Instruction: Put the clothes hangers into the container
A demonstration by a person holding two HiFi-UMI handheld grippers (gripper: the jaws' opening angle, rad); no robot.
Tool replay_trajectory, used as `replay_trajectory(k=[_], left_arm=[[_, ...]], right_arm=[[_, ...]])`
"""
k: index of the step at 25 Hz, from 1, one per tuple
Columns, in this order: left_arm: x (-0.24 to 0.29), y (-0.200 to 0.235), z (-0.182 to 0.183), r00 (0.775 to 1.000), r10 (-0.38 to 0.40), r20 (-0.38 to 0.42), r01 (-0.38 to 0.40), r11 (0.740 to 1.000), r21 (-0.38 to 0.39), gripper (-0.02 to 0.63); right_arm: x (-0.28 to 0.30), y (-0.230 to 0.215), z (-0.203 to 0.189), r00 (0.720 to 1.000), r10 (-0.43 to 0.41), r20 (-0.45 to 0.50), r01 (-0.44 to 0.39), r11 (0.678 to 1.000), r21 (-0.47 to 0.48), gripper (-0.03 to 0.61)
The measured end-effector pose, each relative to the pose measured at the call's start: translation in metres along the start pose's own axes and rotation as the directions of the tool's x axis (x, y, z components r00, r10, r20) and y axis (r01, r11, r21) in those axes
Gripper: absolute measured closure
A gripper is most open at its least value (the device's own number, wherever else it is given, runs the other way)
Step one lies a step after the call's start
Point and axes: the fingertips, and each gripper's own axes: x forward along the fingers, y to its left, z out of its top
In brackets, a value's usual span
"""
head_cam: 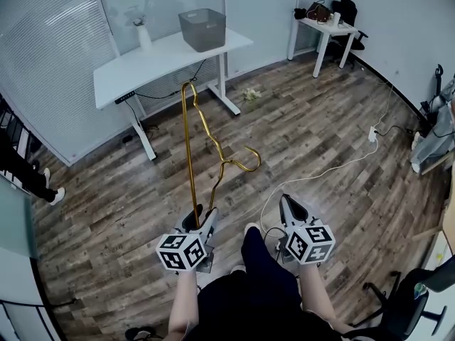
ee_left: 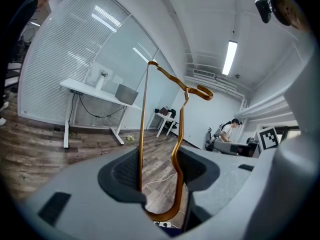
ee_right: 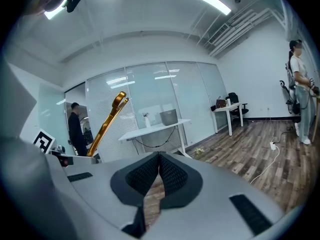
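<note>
Gold clothes hanger, held upright at centre frame by the left claw, its half-parted jaws pressed on the two wires. Right claw, lower right, is closed on nothing. Grey container is seen on the white worktop, upper centre.

Wood planks cover the floor. A white counter stands at 11 o'clock, a small table at 1 o'clock.
</note>
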Motion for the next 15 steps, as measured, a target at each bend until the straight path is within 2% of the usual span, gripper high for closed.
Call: replay_trajectory(k=[7,15], left_arm=[[0.021,0.016,0.011,1.000,0.015,0.002,-0.015,1.000,-0.010,0.405],[0.068,0.035,0.042,1.000,0.023,0.007,-0.023,1.000,-0.014,0.405]], right_arm=[[0.031,-0.005,0.005,1.000,0.020,-0.009,-0.020,1.000,0.006,0.552],[0.082,-0.026,0.025,0.999,0.027,-0.026,-0.026,1.000,0.010,0.552]])
